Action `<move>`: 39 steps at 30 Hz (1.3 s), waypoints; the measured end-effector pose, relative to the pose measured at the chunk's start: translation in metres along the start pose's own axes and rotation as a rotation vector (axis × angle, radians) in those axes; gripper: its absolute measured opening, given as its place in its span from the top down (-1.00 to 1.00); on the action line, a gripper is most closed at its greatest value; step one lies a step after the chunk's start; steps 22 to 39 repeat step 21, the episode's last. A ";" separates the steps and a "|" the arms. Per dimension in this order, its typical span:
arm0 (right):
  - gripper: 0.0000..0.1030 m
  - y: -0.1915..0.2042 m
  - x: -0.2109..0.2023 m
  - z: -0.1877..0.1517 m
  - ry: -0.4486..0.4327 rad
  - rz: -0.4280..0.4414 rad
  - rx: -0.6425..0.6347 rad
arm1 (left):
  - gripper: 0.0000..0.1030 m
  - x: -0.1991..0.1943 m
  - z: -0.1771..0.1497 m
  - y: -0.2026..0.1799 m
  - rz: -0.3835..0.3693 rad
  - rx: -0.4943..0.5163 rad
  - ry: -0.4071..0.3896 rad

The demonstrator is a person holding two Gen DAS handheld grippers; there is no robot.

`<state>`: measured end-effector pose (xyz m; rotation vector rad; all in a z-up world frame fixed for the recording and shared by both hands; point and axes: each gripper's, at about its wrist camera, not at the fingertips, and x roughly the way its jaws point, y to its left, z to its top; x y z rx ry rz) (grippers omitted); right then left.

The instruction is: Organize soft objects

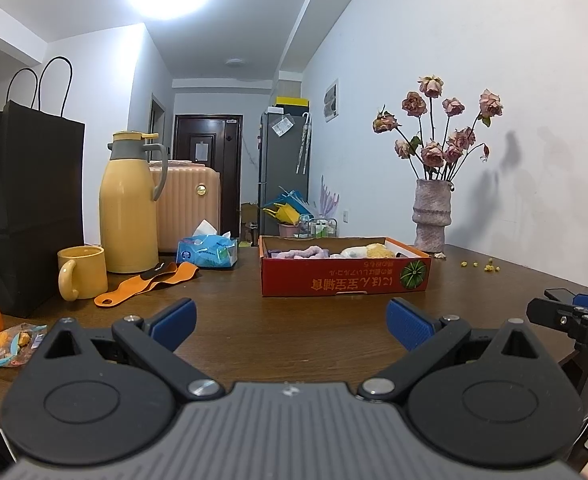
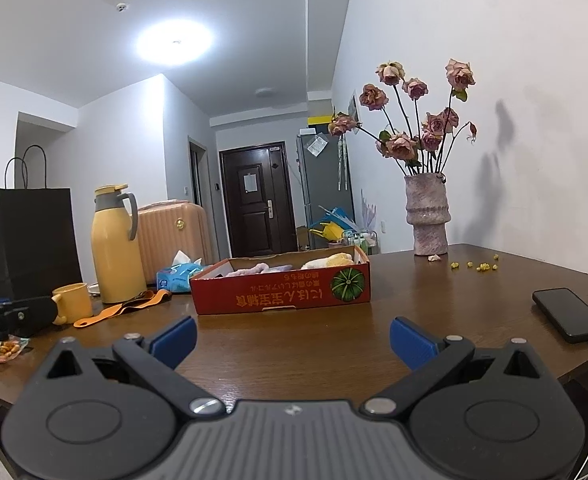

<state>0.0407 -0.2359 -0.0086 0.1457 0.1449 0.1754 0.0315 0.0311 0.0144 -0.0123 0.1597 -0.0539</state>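
Left wrist view: the left gripper [image 1: 291, 326] was spread wide and empty above the brown table [image 1: 294, 320]. Directly ahead of its fingers sat the red cardboard box [image 1: 344, 276], holding the soft objects [image 1: 302, 253], purple and pale pieces along with a yellow one. Forward and left of the gripper stood a yellow mug [image 1: 82, 272] and a yellow thermos [image 1: 127, 204]; an orange strap [image 1: 145, 284] lay beside them. Right wrist view: the right gripper [image 2: 292, 342] was likewise released, holding nothing, with the box ahead. A black phone [image 2: 570, 314] lay to its right.
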 end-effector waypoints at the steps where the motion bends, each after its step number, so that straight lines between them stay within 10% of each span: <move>1: -1.00 0.000 0.000 0.000 -0.004 0.000 -0.002 | -1.00 0.000 0.000 0.000 0.001 0.000 0.001; 39: -1.00 0.004 -0.003 -0.002 -0.021 0.014 -0.013 | -1.00 -0.005 0.000 -0.002 0.018 0.017 -0.029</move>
